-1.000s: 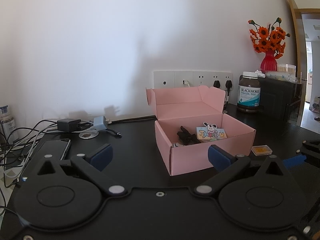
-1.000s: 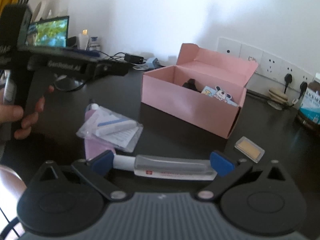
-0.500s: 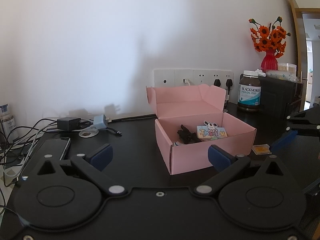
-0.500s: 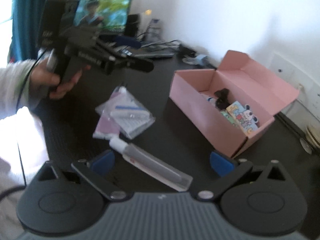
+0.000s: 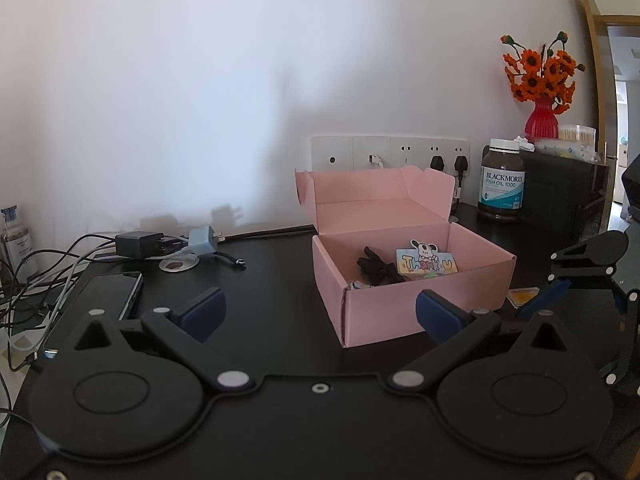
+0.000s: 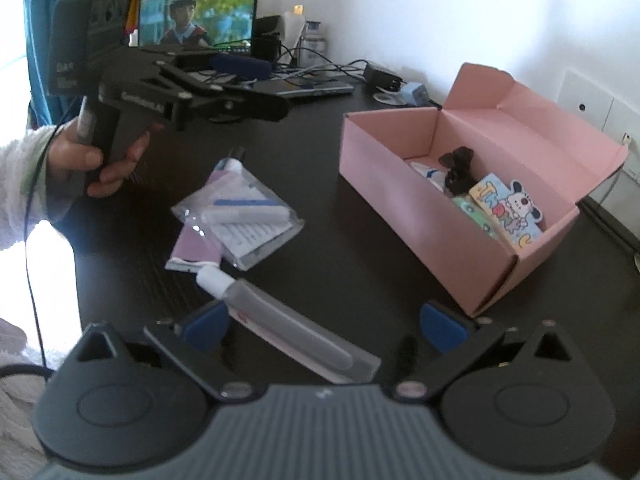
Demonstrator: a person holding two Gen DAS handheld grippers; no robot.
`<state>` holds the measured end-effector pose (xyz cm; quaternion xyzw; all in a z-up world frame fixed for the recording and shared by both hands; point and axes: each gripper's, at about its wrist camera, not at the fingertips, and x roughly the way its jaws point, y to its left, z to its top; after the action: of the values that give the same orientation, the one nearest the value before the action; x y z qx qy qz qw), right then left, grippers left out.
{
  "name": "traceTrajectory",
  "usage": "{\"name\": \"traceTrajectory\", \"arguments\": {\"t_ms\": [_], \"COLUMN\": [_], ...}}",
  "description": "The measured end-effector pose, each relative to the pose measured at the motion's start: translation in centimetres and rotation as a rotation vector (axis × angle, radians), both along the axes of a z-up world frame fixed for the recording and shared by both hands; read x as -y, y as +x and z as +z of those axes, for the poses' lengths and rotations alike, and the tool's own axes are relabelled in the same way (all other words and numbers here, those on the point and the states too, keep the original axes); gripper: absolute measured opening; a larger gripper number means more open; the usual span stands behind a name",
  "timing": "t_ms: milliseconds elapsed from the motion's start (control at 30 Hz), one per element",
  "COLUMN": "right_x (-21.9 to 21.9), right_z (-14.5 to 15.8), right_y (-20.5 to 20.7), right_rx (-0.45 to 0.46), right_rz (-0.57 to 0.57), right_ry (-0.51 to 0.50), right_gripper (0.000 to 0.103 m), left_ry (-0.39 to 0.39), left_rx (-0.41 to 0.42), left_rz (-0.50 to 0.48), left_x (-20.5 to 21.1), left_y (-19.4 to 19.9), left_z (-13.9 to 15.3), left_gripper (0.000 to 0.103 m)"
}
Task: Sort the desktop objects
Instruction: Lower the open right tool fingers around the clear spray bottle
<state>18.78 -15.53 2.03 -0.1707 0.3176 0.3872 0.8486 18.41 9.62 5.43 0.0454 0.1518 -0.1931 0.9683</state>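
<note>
An open pink box (image 5: 400,308) stands on the black desk, holding a black clip (image 5: 374,268) and a "Thank U" card (image 5: 426,262). My left gripper (image 5: 320,312) hovers open and empty in front of the box. In the right wrist view, a grey tube with a white cap (image 6: 280,320) lies slantwise on the desk between the fingers of my open right gripper (image 6: 324,326), ungripped. A clear bag of small items (image 6: 240,224) rests on a purple packet (image 6: 196,248) just beyond. A hand holds the left gripper (image 6: 276,86) at the upper left.
A phone (image 5: 116,292), chargers (image 5: 140,244) and cables lie left of the box. A small yellow case (image 5: 522,294) sits at its right, a fish oil bottle (image 5: 502,180) and a red vase (image 5: 542,120) behind. A monitor (image 6: 196,16) stands at the desk's far end.
My right gripper has lifted and swung left, so the tube now lies slantwise between its fingers rather than straight across. The left gripper has barely moved.
</note>
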Motion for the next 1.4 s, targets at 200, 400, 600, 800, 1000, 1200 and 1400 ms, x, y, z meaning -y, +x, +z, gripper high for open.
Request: {"name": "traceTrajectory", "arguments": {"t_ms": [200,400,600,800,1000,1200,1400], "right_x": [0.2,0.2,0.8,1.9,2.4,3.1,2.4], "right_z": [-0.1,0.0,0.1,0.1,0.2,0.4,0.4], "right_y": [0.0,-0.6,-0.9,-1.1,-1.1,-0.4,-0.4], "right_rx": [-0.026,-0.023,-0.022,-0.030,-0.054,-0.116,-0.092], "right_rz": [0.025,0.027,-0.012,-0.099,-0.170,-0.231,-0.209], "right_ry": [0.040,0.055,0.055,0.058,0.081,0.146,0.094], "right_gripper": [0.079,0.063,0.059,0.057,0.046,0.042,0.042], "left_ry": [0.000,0.001,0.001,0.003,0.004,0.005,0.000], "left_rx": [-0.001,-0.003,-0.004,-0.005,-0.006,-0.007,-0.009], "left_rz": [0.002,0.001,0.000,-0.001,0.000,0.000,0.001], "left_x": [0.0,0.0,0.0,0.0,0.0,0.0,0.0], "left_y": [0.0,0.0,0.1,0.0,0.1,0.1,0.2], "left_z": [0.0,-0.1,-0.1,-0.1,-0.2,-0.1,-0.1], "left_gripper": [0.103,0.103,0.103,0.103,0.103,0.103,0.103]}}
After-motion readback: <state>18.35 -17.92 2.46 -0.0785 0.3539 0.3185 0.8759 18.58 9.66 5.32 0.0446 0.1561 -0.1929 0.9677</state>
